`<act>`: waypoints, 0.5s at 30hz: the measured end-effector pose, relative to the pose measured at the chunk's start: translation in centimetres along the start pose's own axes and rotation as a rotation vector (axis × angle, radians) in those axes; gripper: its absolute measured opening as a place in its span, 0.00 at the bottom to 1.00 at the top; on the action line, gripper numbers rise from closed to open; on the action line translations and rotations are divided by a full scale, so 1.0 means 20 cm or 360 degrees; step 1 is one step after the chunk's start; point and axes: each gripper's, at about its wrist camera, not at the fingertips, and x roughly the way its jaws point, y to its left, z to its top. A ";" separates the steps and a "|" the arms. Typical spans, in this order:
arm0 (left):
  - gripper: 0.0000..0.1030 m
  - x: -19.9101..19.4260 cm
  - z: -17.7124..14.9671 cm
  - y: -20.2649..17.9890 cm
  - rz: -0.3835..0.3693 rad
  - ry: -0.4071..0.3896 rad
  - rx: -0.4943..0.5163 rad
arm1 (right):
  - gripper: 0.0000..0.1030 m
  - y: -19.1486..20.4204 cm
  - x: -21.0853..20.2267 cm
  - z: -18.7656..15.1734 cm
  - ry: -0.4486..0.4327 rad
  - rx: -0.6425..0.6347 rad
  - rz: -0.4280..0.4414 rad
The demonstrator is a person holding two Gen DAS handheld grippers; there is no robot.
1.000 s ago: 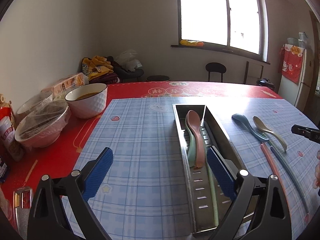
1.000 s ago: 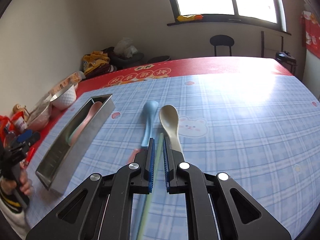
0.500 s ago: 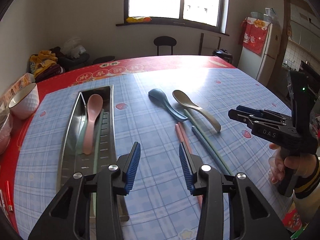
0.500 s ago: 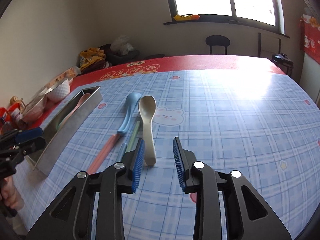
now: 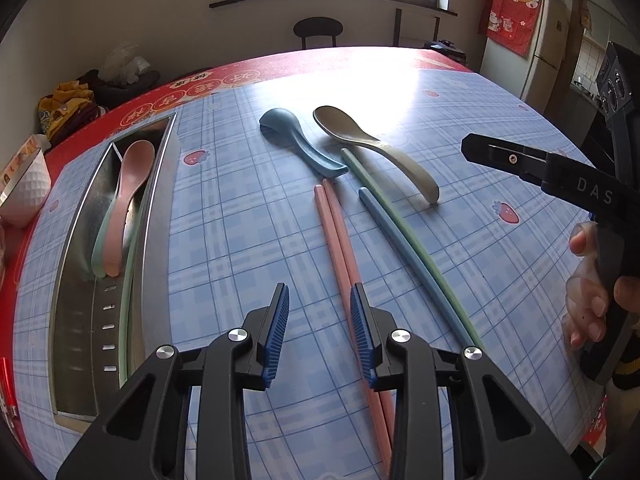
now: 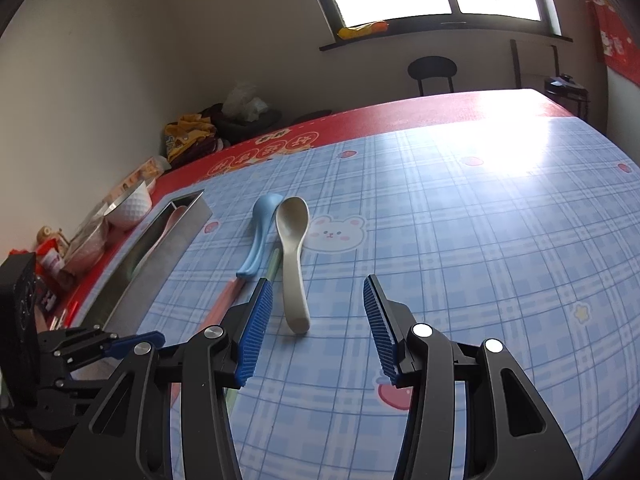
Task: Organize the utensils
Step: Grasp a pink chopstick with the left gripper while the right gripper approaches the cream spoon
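A steel utensil tray (image 5: 156, 216) lies at the left, holding a pink spoon (image 5: 128, 196), a green spoon beneath it and a green chopstick. On the blue plaid mat lie a blue spoon (image 5: 296, 140), a beige spoon (image 5: 372, 148), a pair of pink chopsticks (image 5: 340, 240), a blue chopstick (image 5: 404, 248) and a green chopstick (image 5: 396, 216). My left gripper (image 5: 320, 320) is open and empty, its right finger over the pink chopsticks. My right gripper (image 6: 316, 316) is open and empty, just behind the beige spoon's (image 6: 292, 248) handle end; it also shows in the left wrist view (image 5: 520, 160).
A white bowl (image 5: 24, 188) and covered bowls (image 6: 88, 240) stand on the red table edge at the left, beside snack packets. A chair (image 5: 318, 30), a window and a fridge (image 5: 548, 52) lie beyond the table. The tray (image 6: 160, 256) sits left of the spoons.
My left gripper has swung right from the tray to the pink chopsticks and narrowed. My right gripper let go of the green chopstick, opened wide and shifted right behind the beige spoon.
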 end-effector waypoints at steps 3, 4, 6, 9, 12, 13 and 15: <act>0.30 0.00 0.00 -0.02 0.0014 0.0004 0.0011 | 0.45 -0.01 0.00 0.00 0.0000 0.0011 0.0010; 0.30 0.00 0.01 -0.02 0.0022 0.0005 0.0012 | 0.45 -0.01 -0.01 0.00 -0.0004 0.0012 0.0012; 0.30 0.00 0.01 -0.02 0.0025 0.0006 0.0008 | 0.45 -0.01 -0.01 0.00 -0.0010 0.0013 0.0014; 0.30 0.00 0.00 -0.01 0.0035 0.0013 -0.0008 | 0.45 -0.03 -0.02 0.00 -0.0016 0.0025 0.0014; 0.30 -0.02 -0.04 -0.02 0.0060 0.0003 -0.0015 | 0.45 -0.04 -0.03 0.00 -0.0027 0.0045 0.0016; 0.30 -0.03 -0.05 -0.02 0.0058 0.0002 -0.0019 | 0.45 -0.04 -0.03 0.00 -0.0028 0.0047 0.0019; 0.28 -0.02 -0.07 -0.02 0.0066 0.0008 -0.0015 | 0.45 -0.04 -0.03 0.00 -0.0022 0.0044 0.0019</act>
